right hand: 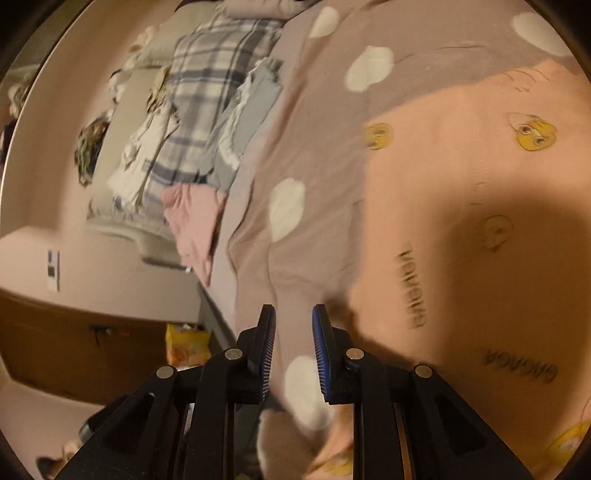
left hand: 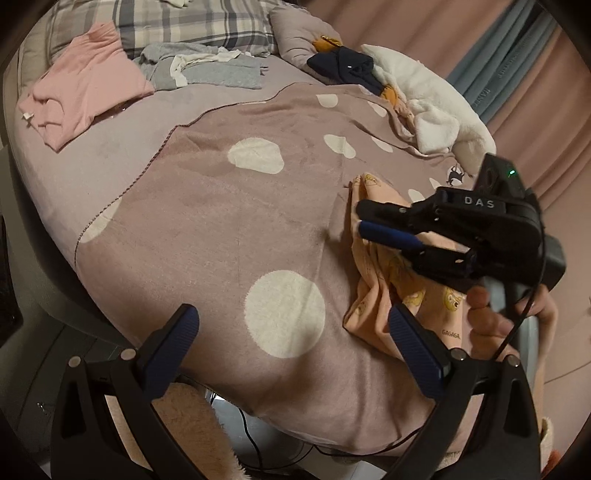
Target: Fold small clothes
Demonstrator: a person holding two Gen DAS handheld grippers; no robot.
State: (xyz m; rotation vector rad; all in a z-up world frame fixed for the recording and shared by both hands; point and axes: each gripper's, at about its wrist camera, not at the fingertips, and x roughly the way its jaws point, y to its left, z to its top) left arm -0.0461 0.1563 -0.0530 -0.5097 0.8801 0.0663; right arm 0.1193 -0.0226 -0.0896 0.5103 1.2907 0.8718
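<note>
Small peach garment (left hand: pixel 373 295) with yellow cartoon-bird prints and dark lettering lies rumpled on a dusty-pink blanket (left hand: pixel 207 221) with large white dots, near the bed's near right edge in the left wrist view. Right gripper (left hand: pixel 360 218) reaches in from the right, fingers nearly together; in the left wrist view its tips sit at the garment's upper edge, and a fold seems caught between them, though the right wrist view is blurred and shows only a narrow gap with blanket behind, so a firm hold cannot be confirmed. A hand (left hand: pixel 491 321) grasps that gripper's handle, a black cable trailing from it. Left gripper (left hand: pixel 291 317) hovers over the blanket with its blue-padded fingers spread wide, nothing between them; its right finger overlaps the garment's lower edge in the picture, contact unclear. Farther out: a folded pink top (left hand: pixel 85 85) at the far left of the bed, grey and white clothes (left hand: pixel 207 66) beside it, a plaid pillow (left hand: pixel 177 26) behind. At far right a heap with a white fleecy piece (left hand: pixel 424 107) and dark navy clothing (left hand: pixel 343 66). Pink and blue-grey curtains (left hand: pixel 509 66) hang beyond.
</note>
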